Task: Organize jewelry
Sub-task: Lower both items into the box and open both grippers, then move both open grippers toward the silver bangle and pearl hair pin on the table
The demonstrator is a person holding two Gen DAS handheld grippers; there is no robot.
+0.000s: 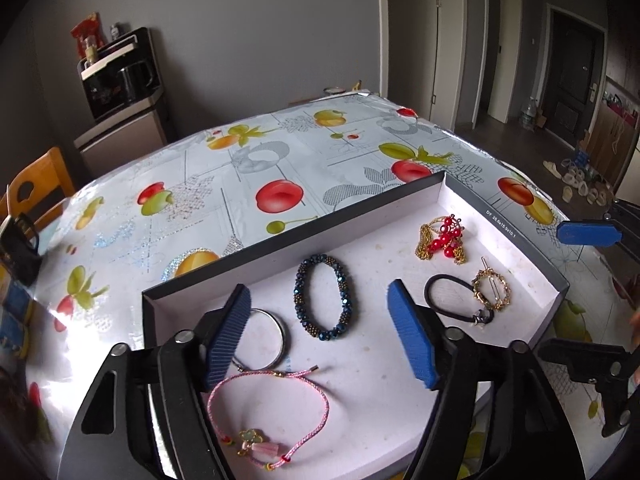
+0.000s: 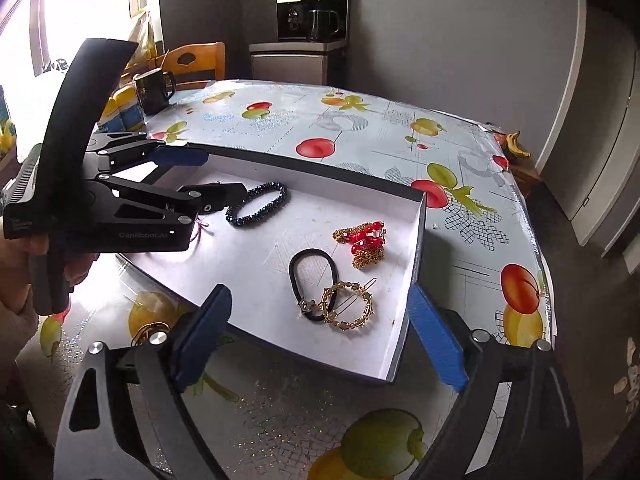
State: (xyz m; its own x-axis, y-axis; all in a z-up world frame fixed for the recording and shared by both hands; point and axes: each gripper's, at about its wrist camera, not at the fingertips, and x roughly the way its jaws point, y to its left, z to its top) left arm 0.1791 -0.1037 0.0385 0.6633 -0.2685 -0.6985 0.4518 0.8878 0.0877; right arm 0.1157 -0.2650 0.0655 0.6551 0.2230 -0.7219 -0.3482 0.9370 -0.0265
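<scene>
here both claws gape wide, empty: left claw (image 1: 320, 320) over the beaded bracelet (image 1: 323, 297), right claw (image 2: 320, 320) near the tray (image 2: 416, 248).

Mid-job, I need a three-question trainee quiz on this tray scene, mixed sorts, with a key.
1. True or false: the left hand-held gripper grips the blue bracelet.
2. Which touches the black hair tie? A) gold hoop clip B) red bead chain C) pink cord bracelet
3. Fill in: all the jewelry lies in the white ____.

Key:
1. False; its jaws are open with the bracelet lying between them.
2. A
3. tray
</scene>
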